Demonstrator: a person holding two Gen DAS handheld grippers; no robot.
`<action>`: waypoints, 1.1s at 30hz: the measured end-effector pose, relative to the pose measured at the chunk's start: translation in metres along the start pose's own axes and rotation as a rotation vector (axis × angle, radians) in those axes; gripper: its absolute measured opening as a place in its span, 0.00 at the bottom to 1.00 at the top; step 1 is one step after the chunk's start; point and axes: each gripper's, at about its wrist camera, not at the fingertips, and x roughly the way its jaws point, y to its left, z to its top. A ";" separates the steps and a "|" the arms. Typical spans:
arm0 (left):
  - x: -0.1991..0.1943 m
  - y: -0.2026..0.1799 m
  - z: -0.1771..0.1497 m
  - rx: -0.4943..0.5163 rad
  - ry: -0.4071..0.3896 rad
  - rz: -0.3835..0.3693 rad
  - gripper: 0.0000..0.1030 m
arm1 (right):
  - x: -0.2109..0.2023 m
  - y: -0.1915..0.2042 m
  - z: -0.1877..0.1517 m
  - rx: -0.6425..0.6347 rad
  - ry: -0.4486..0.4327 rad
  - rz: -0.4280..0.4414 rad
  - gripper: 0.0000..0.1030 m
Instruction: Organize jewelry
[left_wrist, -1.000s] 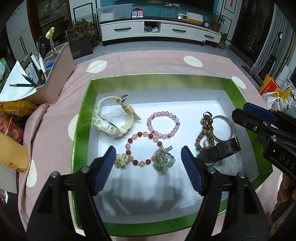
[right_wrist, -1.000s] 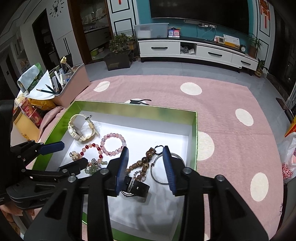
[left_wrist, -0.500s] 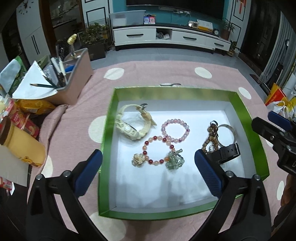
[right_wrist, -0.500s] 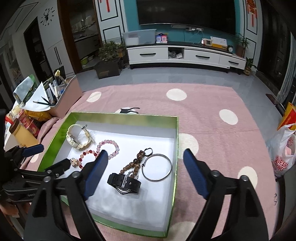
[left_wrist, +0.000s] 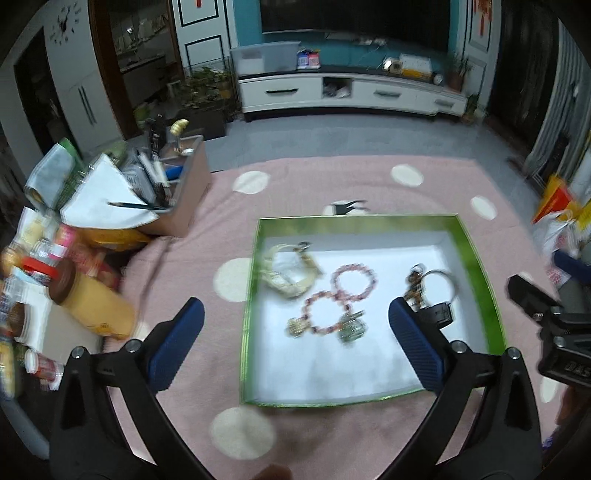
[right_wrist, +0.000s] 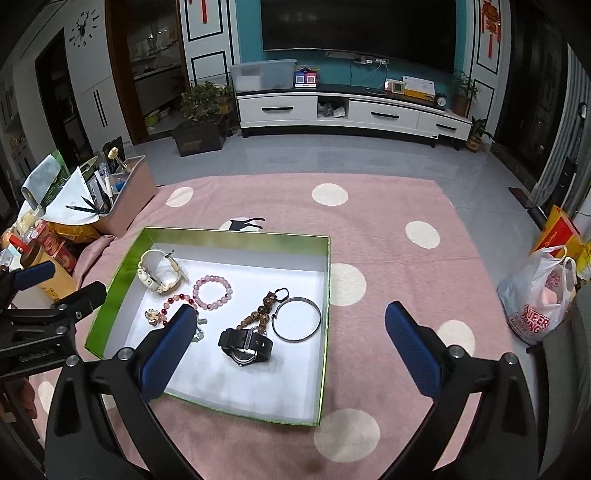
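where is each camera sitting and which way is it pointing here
Left wrist: rides the left gripper, above and on the near-left side of the green box, looking forward and down; its own two open blue-padded fingers show, with the right gripper at the right edge.
Right wrist: rides the right gripper, above the box's near-right side, facing the TV cabinet; its open fingers show, with the left gripper at the left edge.
Shared: the box, the black watch, the pink dotted cloth.
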 end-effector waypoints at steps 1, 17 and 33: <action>-0.004 -0.003 0.001 0.024 -0.002 0.031 0.98 | -0.005 0.001 0.001 0.000 -0.002 0.002 0.99; -0.019 0.004 0.011 -0.031 0.008 0.001 0.98 | -0.020 0.003 0.007 0.012 0.009 0.026 0.99; 0.008 0.001 0.008 -0.035 0.043 0.001 0.98 | 0.002 0.000 0.004 0.009 0.040 0.003 0.99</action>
